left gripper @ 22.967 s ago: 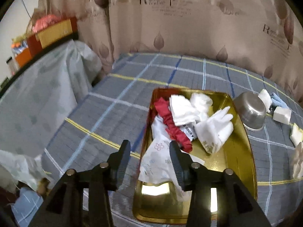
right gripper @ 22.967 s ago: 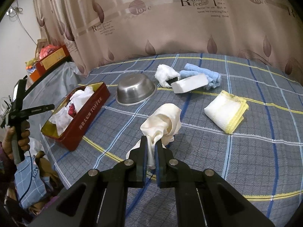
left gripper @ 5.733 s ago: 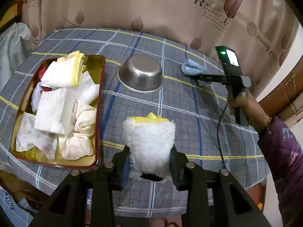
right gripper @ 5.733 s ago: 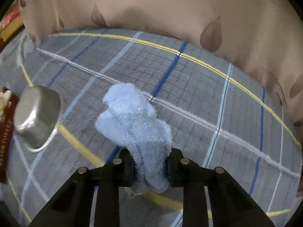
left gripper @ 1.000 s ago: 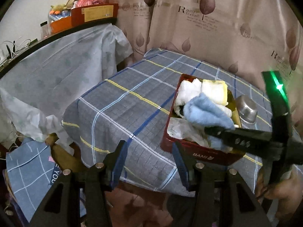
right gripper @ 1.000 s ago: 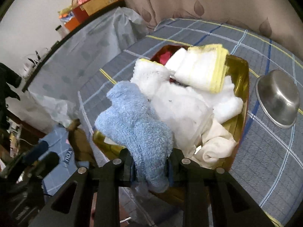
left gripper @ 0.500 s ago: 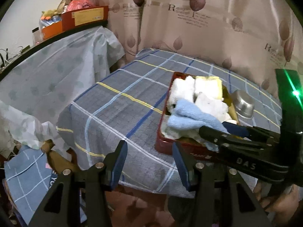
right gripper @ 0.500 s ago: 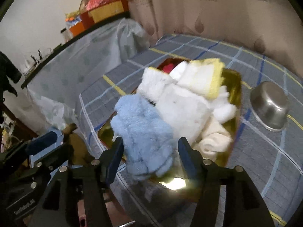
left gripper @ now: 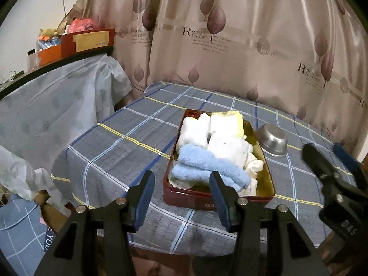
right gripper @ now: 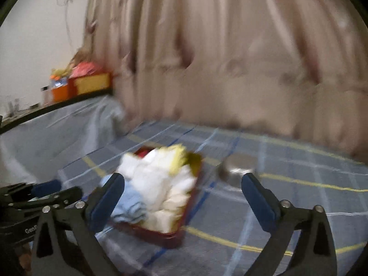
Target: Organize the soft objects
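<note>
Jaws of the right gripper point(right gripper: 182, 182) have just been opening and stand wide with nothing between them; the left gripper point(left gripper: 181, 187) is also parted and empty. A blue towel point(left gripper: 208, 169) lies in the red tin point(left gripper: 218, 201) atop white cloths point(left gripper: 227, 147), beside a steel bowl point(left gripper: 273, 141) on the checked worktop point(left gripper: 119, 151).

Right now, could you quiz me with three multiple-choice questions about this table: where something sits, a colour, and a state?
1. Where is the blue towel?
A. in the tin
B. in the bowl
C. on the floor

2. What colour is the tin's outside?
A. green
B. dark red
C. white

3. How is the right tool?
A. shut on the blue towel
B. open, empty
C. shut on the bowl

Answers: 1 A, it lies at the tin's near end; 2 B, its front wall is dark red; 3 B, its jaws have just been opening and hold nothing.
</note>
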A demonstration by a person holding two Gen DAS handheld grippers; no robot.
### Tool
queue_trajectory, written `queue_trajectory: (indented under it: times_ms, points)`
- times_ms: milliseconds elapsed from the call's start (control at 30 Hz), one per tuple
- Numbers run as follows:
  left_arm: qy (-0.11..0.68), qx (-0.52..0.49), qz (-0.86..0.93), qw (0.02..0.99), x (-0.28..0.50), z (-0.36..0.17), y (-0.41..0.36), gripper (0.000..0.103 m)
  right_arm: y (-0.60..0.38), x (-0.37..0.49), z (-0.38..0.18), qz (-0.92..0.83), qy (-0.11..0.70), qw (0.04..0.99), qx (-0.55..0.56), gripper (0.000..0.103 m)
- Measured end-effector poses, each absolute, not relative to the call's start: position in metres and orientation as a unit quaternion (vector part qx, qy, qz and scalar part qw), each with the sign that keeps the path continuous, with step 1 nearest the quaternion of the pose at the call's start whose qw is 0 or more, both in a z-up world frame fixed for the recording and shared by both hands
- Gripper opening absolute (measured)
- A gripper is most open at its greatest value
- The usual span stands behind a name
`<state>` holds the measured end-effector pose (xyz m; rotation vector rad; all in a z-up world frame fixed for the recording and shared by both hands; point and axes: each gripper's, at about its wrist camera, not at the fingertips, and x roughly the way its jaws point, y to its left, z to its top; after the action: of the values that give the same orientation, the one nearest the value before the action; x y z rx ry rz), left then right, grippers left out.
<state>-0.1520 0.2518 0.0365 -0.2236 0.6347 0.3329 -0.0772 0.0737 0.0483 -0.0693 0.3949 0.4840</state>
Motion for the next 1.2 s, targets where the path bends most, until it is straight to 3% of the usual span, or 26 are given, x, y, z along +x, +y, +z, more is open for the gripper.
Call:
queue_trajectory:
  times_ms: [867, 1033, 1200]
  points:
    - [0.256, -0.046, 0.195, 0.946, -0.173, 0.058, 0.228, 0.051, 0.059, -0.121, 0.058, 0.207, 0.171, 0.963, -0.023, 0.102]
    - [0.259, -0.036, 0.208, 0.942, -0.178, 0.059, 0.226, 0.051, 0.055, -0.121, 0.059, 0.204, 0.172, 0.964, -0.020, 0.102]
    - [0.313, -0.027, 0.219, 0.924, -0.170, 0.056, 0.226, 0.053, 0.054, -0.122, 0.058, 0.205, 0.175, 0.963, -0.022, 0.102]
